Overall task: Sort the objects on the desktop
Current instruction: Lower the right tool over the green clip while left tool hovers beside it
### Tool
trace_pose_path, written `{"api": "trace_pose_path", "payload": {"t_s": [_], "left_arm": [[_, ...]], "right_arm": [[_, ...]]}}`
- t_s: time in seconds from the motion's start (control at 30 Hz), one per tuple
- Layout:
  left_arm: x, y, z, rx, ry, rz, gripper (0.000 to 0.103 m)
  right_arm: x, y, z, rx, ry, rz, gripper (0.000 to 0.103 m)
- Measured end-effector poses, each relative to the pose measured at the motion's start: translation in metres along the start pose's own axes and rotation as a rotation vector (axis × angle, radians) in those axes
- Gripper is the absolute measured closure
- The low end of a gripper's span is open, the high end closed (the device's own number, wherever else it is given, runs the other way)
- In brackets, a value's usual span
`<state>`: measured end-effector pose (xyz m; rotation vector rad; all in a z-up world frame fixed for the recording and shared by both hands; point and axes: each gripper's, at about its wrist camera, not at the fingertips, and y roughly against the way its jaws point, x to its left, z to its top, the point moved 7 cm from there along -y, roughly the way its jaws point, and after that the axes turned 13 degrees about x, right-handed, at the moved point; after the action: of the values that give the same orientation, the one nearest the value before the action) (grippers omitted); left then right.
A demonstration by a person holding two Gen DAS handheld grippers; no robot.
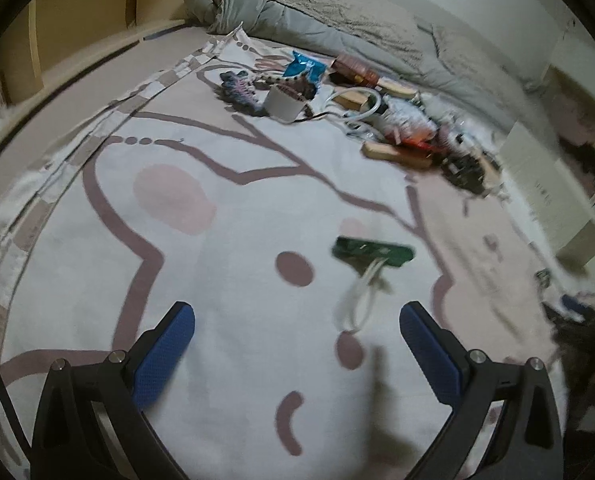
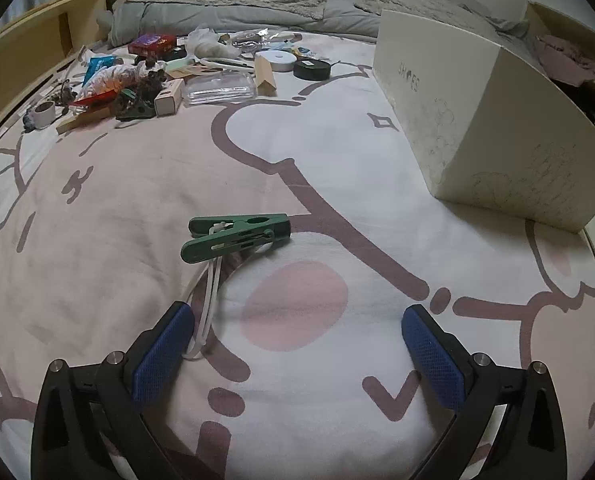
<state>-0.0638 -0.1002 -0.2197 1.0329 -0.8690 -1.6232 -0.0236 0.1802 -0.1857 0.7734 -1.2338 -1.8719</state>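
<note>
Clip (image 2: 239, 236) lies ahead of spread right hand-held gripper (image 2: 297, 338).

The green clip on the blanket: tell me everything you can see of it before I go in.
The green clip looks like a plastic clothes peg: two long arms, shut at the right end, spread at the left, a round hole near its top. It lies flat on its side on the patterned blanket, alone, apart from the clutter. A white cord loops from its middle toward the right gripper, whose jaws are open and hold nothing.
</note>
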Motion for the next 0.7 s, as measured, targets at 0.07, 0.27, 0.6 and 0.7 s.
{"api": "trace_pose_path", "payload": {"t_s": [0.07,0.27,0.6,0.7], "left_arm": [[-0.006,0.000,0.006,-0.008,0.004,-0.020,0.000],[-0.033,-0.009,0.031,-0.030,-0.052,-0.005,0.000],[-0.057,-0.037,0.045,0.022,-0.146,0.020,0.009],[-0.054,-0.044,0.041,0.027,-0.137,0.026,0.014]], "right_arm": [[0.000,0.000,0.000,-0.006,-0.001,0.003,0.000],[0.000,-0.001,0.000,-0.017,-0.003,0.007,0.000],[-0.001,-0.002,0.001,-0.017,-0.013,0.005,0.000],[-0.001,-0.002,0.001,-0.017,-0.013,0.003,0.000]]}}
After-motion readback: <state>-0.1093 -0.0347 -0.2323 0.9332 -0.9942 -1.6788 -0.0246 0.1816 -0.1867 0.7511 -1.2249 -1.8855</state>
